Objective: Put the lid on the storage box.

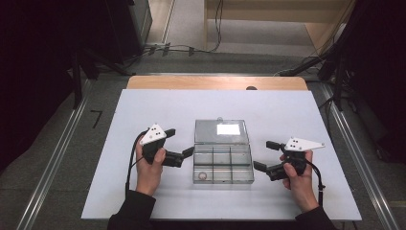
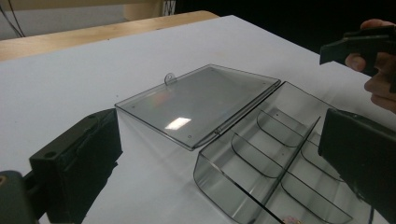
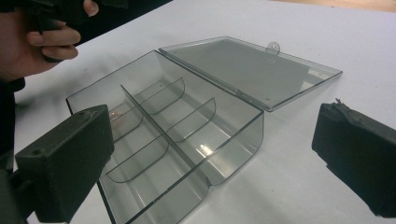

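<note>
A clear plastic compartment box (image 1: 223, 164) lies open at the middle of the white table top, its lid (image 1: 221, 132) folded flat on the far side. A small pinkish ring (image 1: 203, 176) rests in the near-left compartment. My left gripper (image 1: 179, 142) stands open just left of the box and points at it. Right of the box, my right gripper (image 1: 265, 155) is also open, a short gap away. The left gripper view has the box (image 2: 261, 158) and lid (image 2: 196, 100) ahead of the open left gripper (image 2: 219, 135). The right gripper view looks over the box (image 3: 177, 130) past the open right gripper (image 3: 210, 126).
The white board (image 1: 143, 191) covers a wooden table whose far edge (image 1: 215, 82) shows beyond it. Cables and stand legs lie on the floor behind. The other hand with its gripper (image 2: 355, 44) shows at the top right of the left gripper view.
</note>
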